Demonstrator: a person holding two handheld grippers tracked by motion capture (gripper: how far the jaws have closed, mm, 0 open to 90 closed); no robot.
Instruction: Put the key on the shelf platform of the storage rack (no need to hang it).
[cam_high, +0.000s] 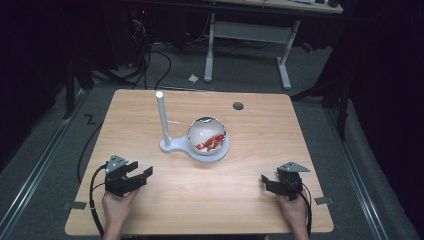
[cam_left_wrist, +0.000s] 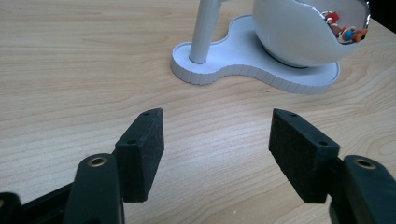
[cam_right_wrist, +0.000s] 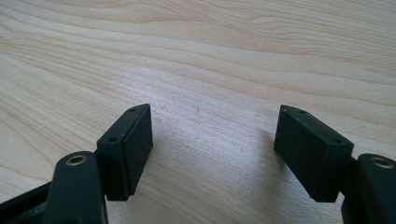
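A white stand (cam_high: 172, 146) with an upright post (cam_high: 162, 117) sits at the middle of the wooden table (cam_high: 250, 130). On its round end rests a white bowl-like sphere (cam_high: 206, 134) holding red pieces (cam_high: 210, 144). In the left gripper view the stand base (cam_left_wrist: 224, 70), the post (cam_left_wrist: 205, 30) and the sphere (cam_left_wrist: 299, 32) lie ahead. My left gripper (cam_high: 141, 172) (cam_left_wrist: 217, 135) is open near the table's front left, empty. At the front right my right gripper (cam_high: 265, 181) (cam_right_wrist: 215, 140) is open over bare wood.
A round cable hole (cam_high: 238, 106) is in the table's far right part. Beyond the table a white desk frame (cam_high: 247, 42) and cables (cam_high: 155, 65) stand on the grey floor. Dark space surrounds both sides.
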